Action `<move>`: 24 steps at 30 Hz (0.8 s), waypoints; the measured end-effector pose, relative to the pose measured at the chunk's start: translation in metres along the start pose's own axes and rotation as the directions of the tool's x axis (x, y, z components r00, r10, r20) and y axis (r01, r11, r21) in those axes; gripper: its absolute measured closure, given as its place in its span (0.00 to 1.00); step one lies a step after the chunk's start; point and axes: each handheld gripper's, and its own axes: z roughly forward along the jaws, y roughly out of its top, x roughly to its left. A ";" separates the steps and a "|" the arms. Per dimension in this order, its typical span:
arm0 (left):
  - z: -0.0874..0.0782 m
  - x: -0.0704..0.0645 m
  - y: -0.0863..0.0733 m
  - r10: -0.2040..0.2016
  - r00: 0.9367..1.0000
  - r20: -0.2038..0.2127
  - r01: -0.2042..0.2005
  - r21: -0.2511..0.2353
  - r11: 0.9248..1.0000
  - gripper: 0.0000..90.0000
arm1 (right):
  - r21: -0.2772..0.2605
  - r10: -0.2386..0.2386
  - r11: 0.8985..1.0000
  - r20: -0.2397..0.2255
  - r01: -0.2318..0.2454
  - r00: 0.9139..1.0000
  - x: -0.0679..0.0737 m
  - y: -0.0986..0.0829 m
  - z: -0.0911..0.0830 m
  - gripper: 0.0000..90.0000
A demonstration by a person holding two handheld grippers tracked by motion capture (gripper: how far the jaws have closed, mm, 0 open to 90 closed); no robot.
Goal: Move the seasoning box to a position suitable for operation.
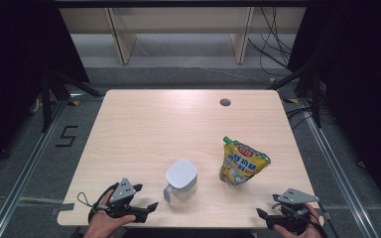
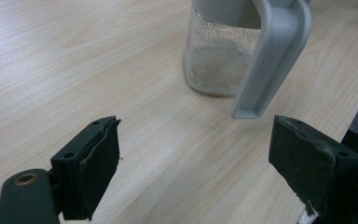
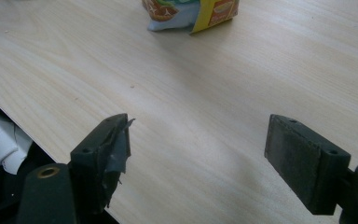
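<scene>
**Both tools open and empty at the near edge, jug and pouch standing ahead**

The left tool (image 1: 146, 206) rests low over the near left part of the wooden surface (image 1: 144, 129), held by the person's left hand (image 1: 104, 223). Its jaws are spread wide with nothing between them. In the left gripper view the two black pads (image 2: 95, 168) stand far apart over bare wood, and the jug (image 2: 219, 60) sits just ahead of them, its grey handle (image 2: 272, 56) turned toward the tool and hanging down nearest the right-side jaw without touching it.

The jug (image 1: 181, 178) is a clear container with a white lid, upright on the surface, just right of the left tool and near the front edge. Pale residue and dark specks show on its inner wall and bottom.

The right tool (image 1: 268, 214) sits at the near right corner of the surface in the right hand (image 1: 297, 225), jaws likewise wide apart and gripping nothing. In the right gripper view the pads (image 3: 109, 154) frame bare wood, with the surface's edge running past at the left.

The yellow spouted pouch (image 1: 242, 163) stands upright with its green cap on top, right of the jug and apart from it, well ahead of the right tool. Its bottom edge (image 3: 191, 11) appears at the top of the right gripper view.
</scene>
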 end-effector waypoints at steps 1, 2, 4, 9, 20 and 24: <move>-0.001 0.001 0.000 0.008 1.000 -0.007 -0.008 0.013 1.000 0.17 | 0.011 0.024 1.000 0.007 -0.024 1.000 0.002 0.000 -0.001 0.26; 0.000 0.000 0.000 0.002 1.000 -0.004 -0.002 0.012 1.000 0.17 | 0.011 0.033 0.999 0.009 -0.034 0.999 0.003 0.000 -0.001 0.26; 0.001 0.001 -0.001 0.010 1.000 -0.002 -0.010 0.016 1.000 0.17 | 0.008 -0.003 1.000 -0.010 0.003 1.000 -0.001 0.000 0.000 0.26; 0.000 0.000 0.000 0.010 1.000 -0.002 -0.010 0.017 1.000 0.17 | -0.003 -0.012 1.000 0.001 0.012 1.000 -0.001 0.000 0.000 0.26; -0.001 -0.007 0.004 0.017 1.000 0.006 -0.017 -0.002 1.000 0.24 | 0.006 -0.017 1.000 0.020 0.017 1.000 -0.001 0.000 0.000 0.27; -0.001 -0.009 0.005 0.041 0.999 -0.001 -0.041 0.002 0.999 0.27 | 0.009 -0.035 0.999 0.017 0.035 0.999 -0.003 -0.001 0.001 0.27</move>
